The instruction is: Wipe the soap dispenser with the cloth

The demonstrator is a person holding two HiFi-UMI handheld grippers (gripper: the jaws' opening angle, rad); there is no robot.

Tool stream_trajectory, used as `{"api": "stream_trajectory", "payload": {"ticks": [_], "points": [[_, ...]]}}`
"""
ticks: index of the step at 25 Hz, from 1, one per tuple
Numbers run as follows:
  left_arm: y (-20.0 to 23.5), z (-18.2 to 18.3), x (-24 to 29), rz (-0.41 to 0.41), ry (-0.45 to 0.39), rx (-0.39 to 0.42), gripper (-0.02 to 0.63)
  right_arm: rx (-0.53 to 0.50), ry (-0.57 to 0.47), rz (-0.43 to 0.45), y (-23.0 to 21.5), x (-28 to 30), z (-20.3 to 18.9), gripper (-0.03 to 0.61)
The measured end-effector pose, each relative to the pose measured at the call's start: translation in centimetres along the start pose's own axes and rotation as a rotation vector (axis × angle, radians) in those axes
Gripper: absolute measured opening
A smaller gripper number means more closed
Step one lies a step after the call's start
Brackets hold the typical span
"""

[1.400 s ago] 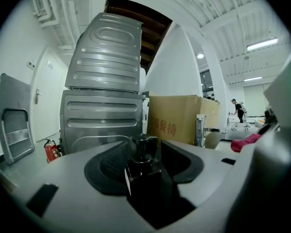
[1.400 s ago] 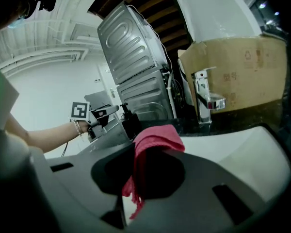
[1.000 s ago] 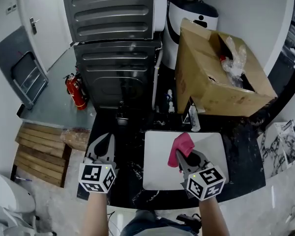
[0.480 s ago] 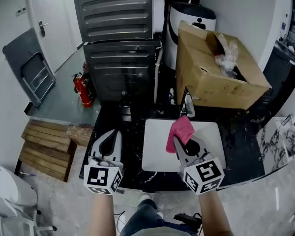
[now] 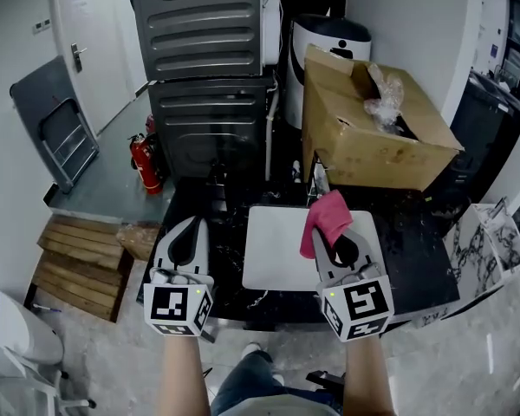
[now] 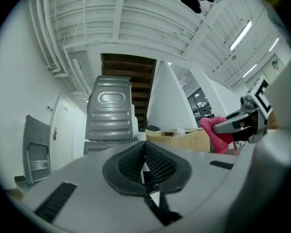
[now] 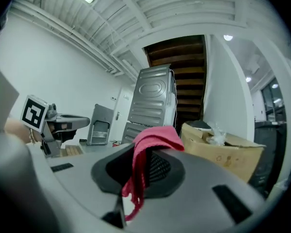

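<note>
In the head view my right gripper (image 5: pixel 323 232) is shut on a pink cloth (image 5: pixel 327 217) that hangs from its tips over a white tray (image 5: pixel 273 254) on the black counter (image 5: pixel 412 250). The soap dispenser (image 5: pixel 319 178), a small pale bottle, stands just beyond the cloth, against the cardboard box. My left gripper (image 5: pixel 193 223) is shut and holds nothing, left of the tray. In the right gripper view the cloth (image 7: pixel 146 147) drapes over the closed jaws. From the left gripper view the shut left gripper (image 6: pixel 144 153) points level, and the cloth (image 6: pixel 216 132) shows at the right.
A large open cardboard box (image 5: pixel 373 137) sits behind the dispenser. Two stacked grey machines (image 5: pixel 204 68) stand at the back, with a white round bin (image 5: pixel 325 50) beside them. On the floor are a red fire extinguisher (image 5: pixel 145 163), a wooden pallet (image 5: pixel 69 267) and a folded chair (image 5: pixel 56 137).
Both grippers have risen and moved forward, their tips lifting toward level. The cloth has stayed in the right gripper and now hangs closer to the dispenser.
</note>
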State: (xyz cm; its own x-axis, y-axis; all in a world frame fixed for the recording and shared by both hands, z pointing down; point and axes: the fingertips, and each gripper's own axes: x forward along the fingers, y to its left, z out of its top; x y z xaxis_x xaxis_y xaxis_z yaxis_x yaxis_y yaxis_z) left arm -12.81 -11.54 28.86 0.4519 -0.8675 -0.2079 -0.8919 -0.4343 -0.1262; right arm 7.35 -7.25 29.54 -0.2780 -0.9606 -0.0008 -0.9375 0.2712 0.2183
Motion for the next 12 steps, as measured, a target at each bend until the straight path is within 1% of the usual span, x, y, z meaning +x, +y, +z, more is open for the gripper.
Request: {"api": "stream_trajectory", "payload": {"ticks": [3, 6, 9, 12], "points": [[-0.3, 1.3, -0.7, 0.009, -0.026, 0.002, 0.012, -0.031, -0.004, -0.042, -0.6, -1.3, 0.5, 0.045], [-0.8, 2.4, -1.4, 0.016, -0.052, 0.008, 0.012, -0.056, -0.002, -0.050, -0.8, -2.1, 0.8, 0.046], [-1.1, 3.0, -1.9, 0.011, -0.065, 0.016, 0.012, -0.028, -0.018, -0.045, -0.8, -2.5, 1.0, 0.046], [-0.9, 3.2, -2.3, 0.012, -0.073, 0.004, 0.012, 0.007, -0.027, -0.041, -0.9, -2.7, 1.1, 0.046]]}}
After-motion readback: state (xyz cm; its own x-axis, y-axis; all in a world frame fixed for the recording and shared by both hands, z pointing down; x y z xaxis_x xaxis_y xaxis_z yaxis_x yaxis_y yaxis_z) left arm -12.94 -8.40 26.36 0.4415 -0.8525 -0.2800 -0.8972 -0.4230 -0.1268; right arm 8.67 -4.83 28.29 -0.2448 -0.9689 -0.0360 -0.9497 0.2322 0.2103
